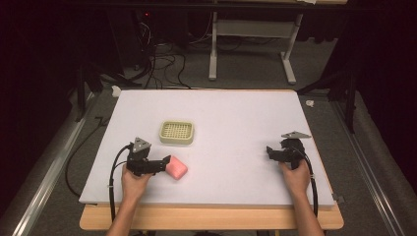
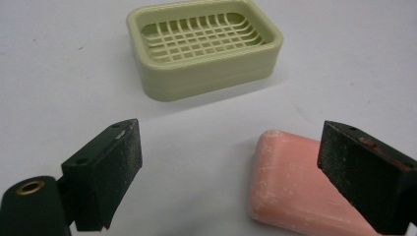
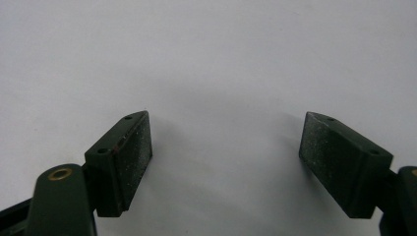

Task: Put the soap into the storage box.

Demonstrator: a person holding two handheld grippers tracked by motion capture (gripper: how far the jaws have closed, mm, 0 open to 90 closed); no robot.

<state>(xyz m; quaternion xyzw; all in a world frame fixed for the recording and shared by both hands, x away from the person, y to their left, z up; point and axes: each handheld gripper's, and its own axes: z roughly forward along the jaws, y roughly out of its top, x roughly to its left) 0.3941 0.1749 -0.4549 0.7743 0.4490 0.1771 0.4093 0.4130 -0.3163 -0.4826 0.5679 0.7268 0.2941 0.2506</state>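
Pink soap bar [image 1: 177, 168] lying flat at lower left of the high view, rounded corners, chalky whitish scuffs across its top, sitting on the white tabletop [image 1: 236, 128] just below and right of centre in the left gripper view [image 2: 290, 191]. Left gripper [image 1: 165, 163] spread, pads clear of the bar, one jaw passing in front of its right edge, nothing pinched. Right gripper [image 1: 269, 150] at lower right, also spread wide over bare white surface [image 3: 211, 59], holding nothing. One soap bar, one pale green slotted soap dish [image 1: 176, 132] up and left of centre, empty, close behind the bar [image 2: 206, 46]; two grippers, two hands. Beyond the sheet: wooden table edge, grey carpet, tangled cables and a white desk frame in a dark room.
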